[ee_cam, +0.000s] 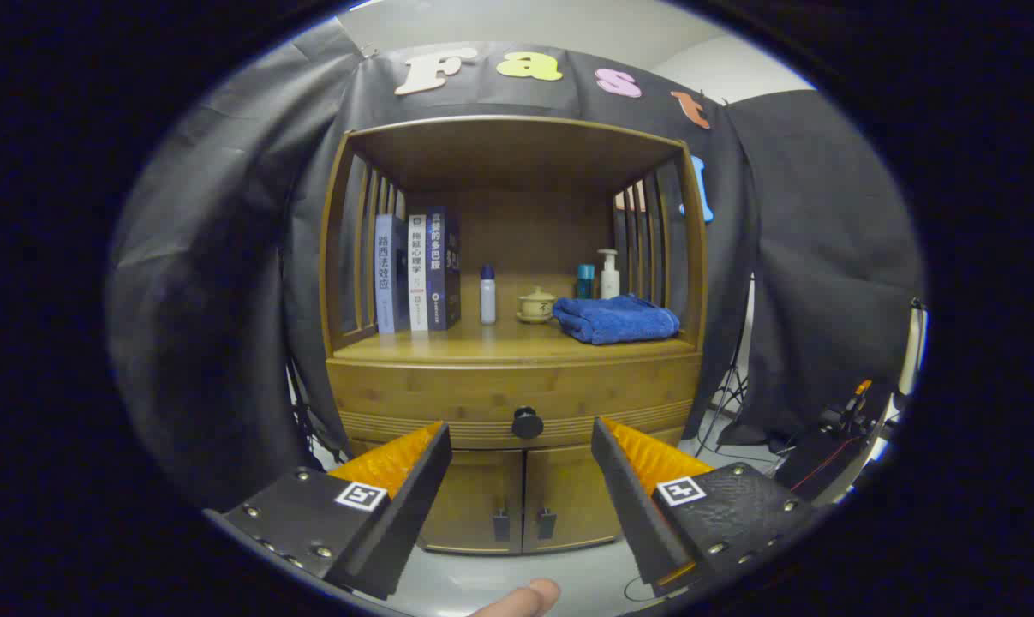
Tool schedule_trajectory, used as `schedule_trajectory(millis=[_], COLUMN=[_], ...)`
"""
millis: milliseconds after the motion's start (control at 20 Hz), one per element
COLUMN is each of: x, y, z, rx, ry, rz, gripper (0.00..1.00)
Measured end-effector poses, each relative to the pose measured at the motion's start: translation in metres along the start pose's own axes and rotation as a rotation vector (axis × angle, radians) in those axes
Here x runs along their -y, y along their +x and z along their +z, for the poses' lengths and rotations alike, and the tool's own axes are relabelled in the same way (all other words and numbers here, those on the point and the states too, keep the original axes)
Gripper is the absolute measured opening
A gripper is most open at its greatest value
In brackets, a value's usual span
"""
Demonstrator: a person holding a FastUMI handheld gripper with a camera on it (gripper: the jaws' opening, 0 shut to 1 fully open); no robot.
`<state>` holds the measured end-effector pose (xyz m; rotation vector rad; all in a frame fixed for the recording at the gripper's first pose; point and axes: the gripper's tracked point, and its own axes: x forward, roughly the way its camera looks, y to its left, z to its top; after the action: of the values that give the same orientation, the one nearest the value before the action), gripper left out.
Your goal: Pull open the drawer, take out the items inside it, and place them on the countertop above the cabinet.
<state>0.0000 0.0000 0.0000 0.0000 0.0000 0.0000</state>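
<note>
My fingers (521, 446) stood wide apart with nothing between them, and they touched nothing. Ahead of them was one wooden cabinet (517, 377), and its one drawer (517, 398) was shut, its single dark round knob (527, 422) sitting just beyond my fingers and midway across the gap. What lay inside the drawer I could not tell. Below the drawer I counted two cabinet doors (521, 497), each with one small dark handle near the middle seam. Above the drawer ran the countertop (482, 347), under an open wooden hood with slatted sides. On it I counted three books (416, 272) standing upright together at the left, one small white bottle with a blue cap (487, 295) just right of them, one little lidded ceramic pot (536, 305) on a saucer near the middle, and one folded blue towel (615, 320) at the right. Behind the towel stood one teal bottle (585, 281) and one white pump bottle (608, 274), side by side. One fingertip of a person's hand (521, 598) showed low down between my fingers, over the pale floor (482, 583).
</note>
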Motion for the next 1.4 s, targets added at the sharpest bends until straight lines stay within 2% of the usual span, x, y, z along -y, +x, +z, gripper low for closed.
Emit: schedule_trajectory(millis=[300, 950, 1100, 1400], x=[0.008, 0.018, 0.023, 0.016], y=[-0.003, 0.011, 0.027, 0.091], z=[0.007, -0.016, -0.015, -0.02], rx=[0.007, -0.04, -0.041, -0.002], ry=[-0.007, -0.012, -0.02, -0.039], rz=[0.001, -0.016, -0.03, -0.011], gripper=[0.99, 0.99, 0.99, 0.99])
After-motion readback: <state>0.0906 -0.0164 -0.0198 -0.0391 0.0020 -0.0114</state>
